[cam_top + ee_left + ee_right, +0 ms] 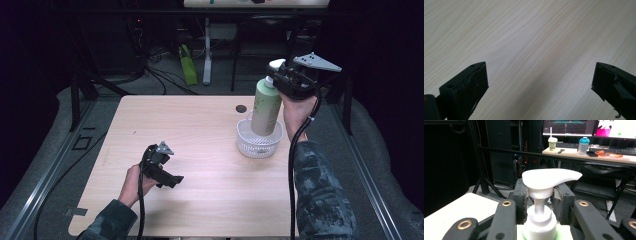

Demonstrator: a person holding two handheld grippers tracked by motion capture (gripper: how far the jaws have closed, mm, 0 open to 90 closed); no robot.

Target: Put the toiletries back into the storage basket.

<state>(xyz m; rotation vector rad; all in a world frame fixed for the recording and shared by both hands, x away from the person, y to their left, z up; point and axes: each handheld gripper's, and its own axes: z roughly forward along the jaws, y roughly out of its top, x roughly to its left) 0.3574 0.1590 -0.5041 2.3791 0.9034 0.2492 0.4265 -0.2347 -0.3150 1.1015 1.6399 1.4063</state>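
A green pump bottle (265, 111) with a white pump head (276, 64) leans slightly, its base inside a white mesh basket (246, 145) at the table's right. My right gripper (286, 82) is shut on the bottle's neck just under the pump. In the right gripper view the black fingers (520, 195) flank the white pump head (549, 178) and collar, with the right gripper (540, 195) closed around them. Whether the bottle rests on the basket floor is hidden. My left gripper (172, 181) lies low at the table's front left, open (540, 80) over bare wood with nothing between its jaws.
The light wood table (200, 130) has a dark cable hole (241, 108) behind the basket. Beyond the far edge are black frame legs, cables and a green object (188, 65) on the floor. A desk (586, 156) with monitors, cups and a chair stands farther back.
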